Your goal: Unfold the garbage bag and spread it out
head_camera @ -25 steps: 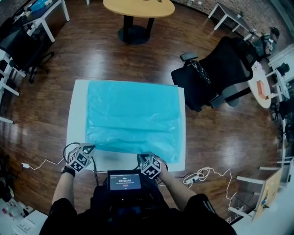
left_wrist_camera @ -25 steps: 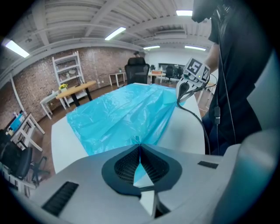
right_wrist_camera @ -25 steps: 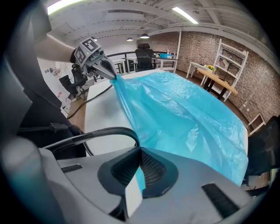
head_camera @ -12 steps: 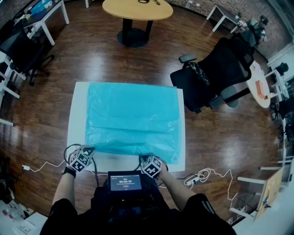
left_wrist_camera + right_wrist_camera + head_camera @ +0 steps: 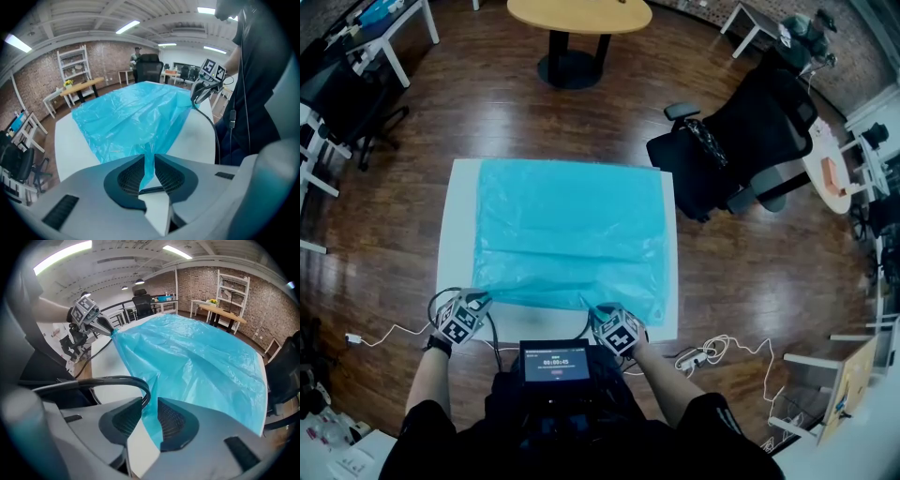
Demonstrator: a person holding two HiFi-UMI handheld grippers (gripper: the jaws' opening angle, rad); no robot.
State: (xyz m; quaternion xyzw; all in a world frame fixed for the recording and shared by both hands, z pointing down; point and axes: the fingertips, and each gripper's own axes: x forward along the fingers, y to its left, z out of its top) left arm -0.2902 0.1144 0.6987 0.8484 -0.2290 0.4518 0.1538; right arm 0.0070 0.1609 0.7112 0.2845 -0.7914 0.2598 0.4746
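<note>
left claw [image 5: 149, 161]: parted, just opening, garbage bag [image 5: 136, 117] edge between jaws | right claw [image 5: 150, 409]: likewise, bag edge between

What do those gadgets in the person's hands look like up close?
The left gripper and right gripper match: light grey plastic bodies, each with two jaws lined with dark ribbed pads. Each carries a cube of black-and-white square markers, and black cables loop off them. The person wears a dark short-sleeved top and a dark wristband on the left wrist.
</note>
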